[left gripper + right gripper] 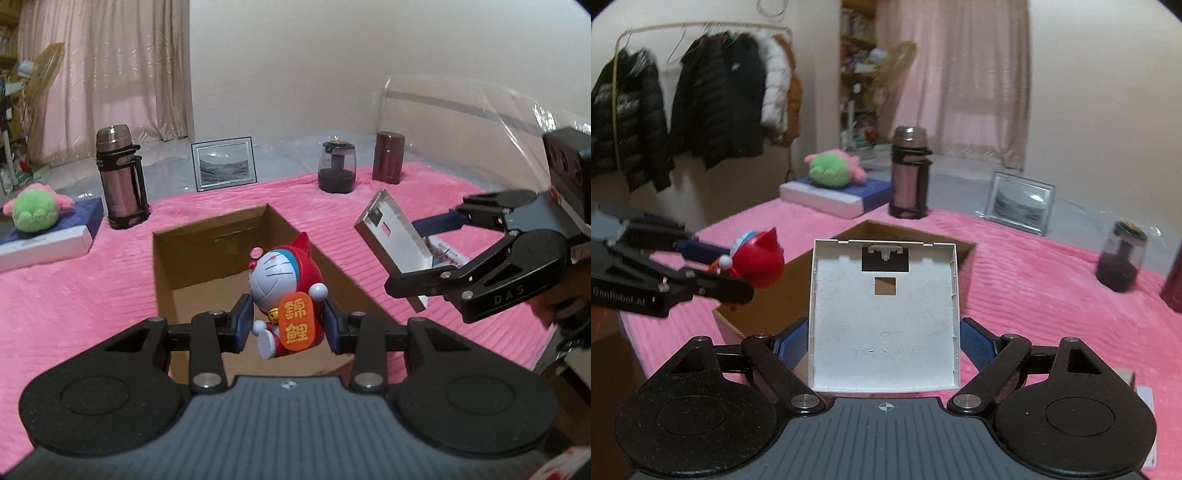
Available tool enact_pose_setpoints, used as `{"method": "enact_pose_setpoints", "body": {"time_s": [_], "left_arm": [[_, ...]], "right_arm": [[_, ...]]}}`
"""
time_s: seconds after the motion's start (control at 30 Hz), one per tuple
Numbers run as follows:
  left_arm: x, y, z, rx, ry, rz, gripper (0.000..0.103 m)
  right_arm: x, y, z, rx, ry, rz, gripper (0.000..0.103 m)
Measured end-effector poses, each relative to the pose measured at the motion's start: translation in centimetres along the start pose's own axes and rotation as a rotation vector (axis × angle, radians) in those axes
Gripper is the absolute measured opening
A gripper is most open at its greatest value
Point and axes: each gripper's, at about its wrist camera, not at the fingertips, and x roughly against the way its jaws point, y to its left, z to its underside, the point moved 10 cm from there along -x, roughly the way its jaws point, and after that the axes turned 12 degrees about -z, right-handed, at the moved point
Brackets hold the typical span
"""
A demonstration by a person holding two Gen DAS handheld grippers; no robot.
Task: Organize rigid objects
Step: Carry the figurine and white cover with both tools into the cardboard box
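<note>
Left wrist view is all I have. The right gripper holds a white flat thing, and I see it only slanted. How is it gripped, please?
Observer: The right gripper has one blue pad on each side edge of the white cover.
Operator: Which face looks toward its camera?
Observer: The hollow inner face, with a raised rim and a clip at the far edge.
</note>
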Motion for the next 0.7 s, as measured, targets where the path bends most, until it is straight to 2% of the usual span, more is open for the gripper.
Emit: {"method": "enact_pose_setpoints", "body": {"time_s": [0.37, 0.7], "left_arm": [[-4.3, 3.1, -0.1, -0.178, 0.07, 0.032, 0.034], [-7.6, 2.8, 1.8, -0.296, 0.164, 0.105, 0.034]], "right_arm": [[-5.9, 0.0, -0.4, 0.162, 0.148, -0.052, 0.083], [-10.5, -0.3, 1.8, 0.307, 0.319, -0.093, 0.083]]}}
